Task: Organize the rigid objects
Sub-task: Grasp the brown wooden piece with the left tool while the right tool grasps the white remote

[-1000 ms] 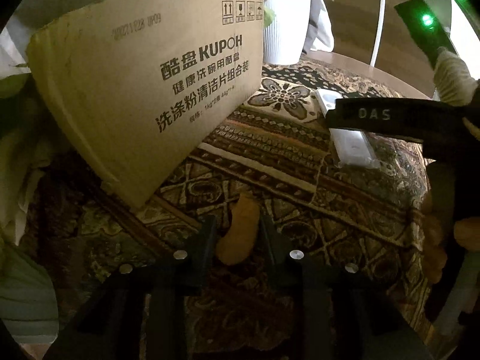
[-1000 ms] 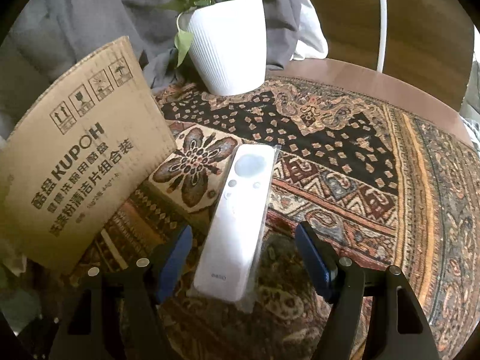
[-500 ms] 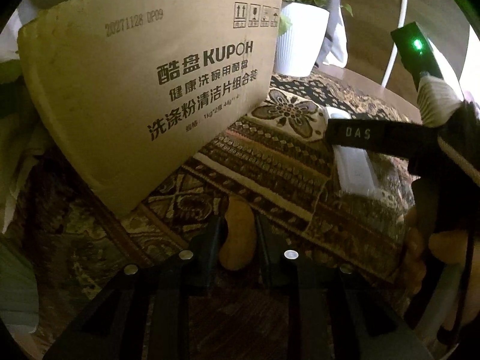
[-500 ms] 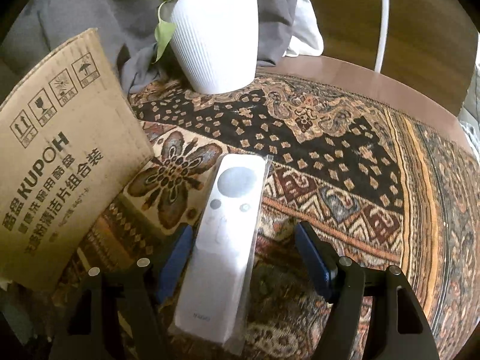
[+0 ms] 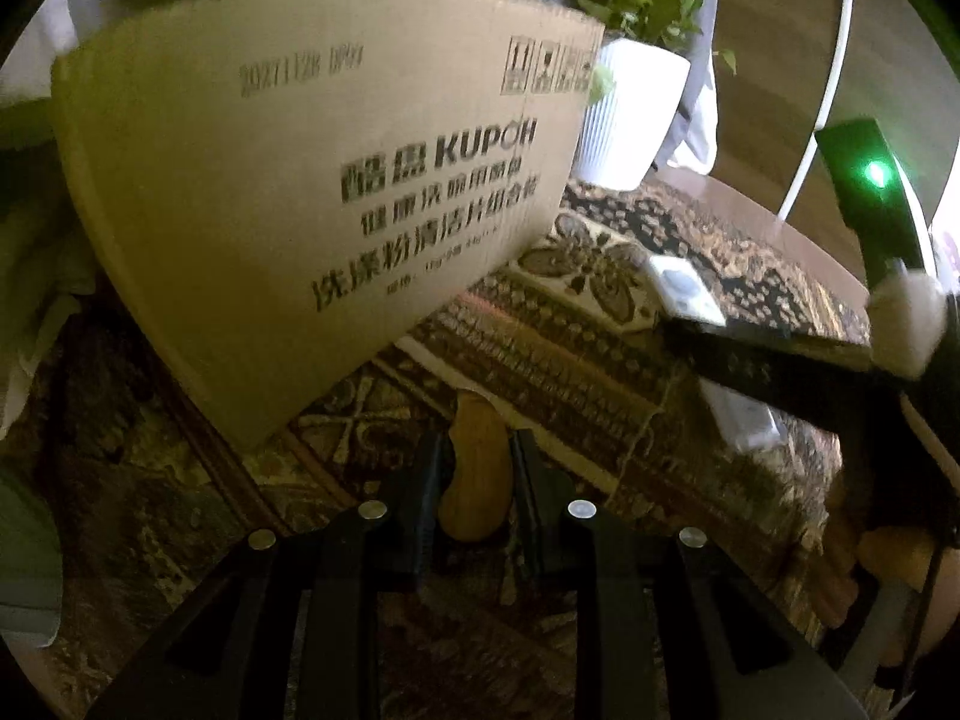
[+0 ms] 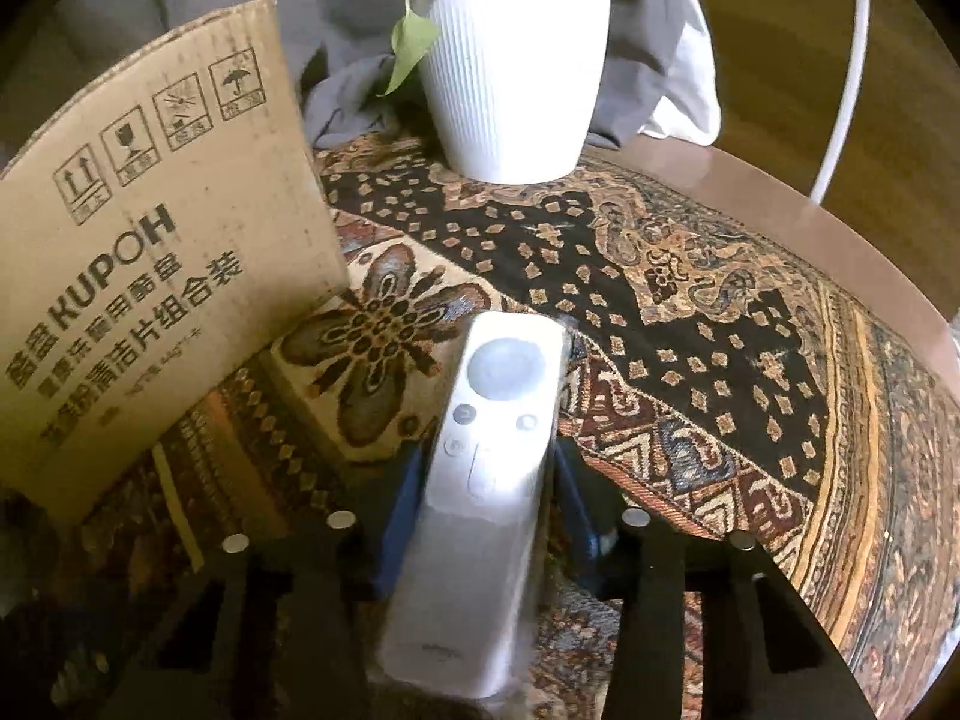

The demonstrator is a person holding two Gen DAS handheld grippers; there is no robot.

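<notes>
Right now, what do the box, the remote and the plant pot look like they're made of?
The box is brown corrugated cardboard, matte, with a fluted top edge and black print. The remote looks like white matte plastic inside a clear, shiny wrapper. The plant pot is white and ribbed, smooth; ceramic or plastic, can't tell.

The cardboard box (image 6: 156, 252), at the left of the right wrist view, carries the brand "KUPOH" in bold black letters with lines of Chinese characters beneath it. Four framed handling symbols sit along its upper edge, among them up-arrows, a glass and an umbrella. In the left wrist view, a blurred date stamp at upper left cannot be made out.
</notes>
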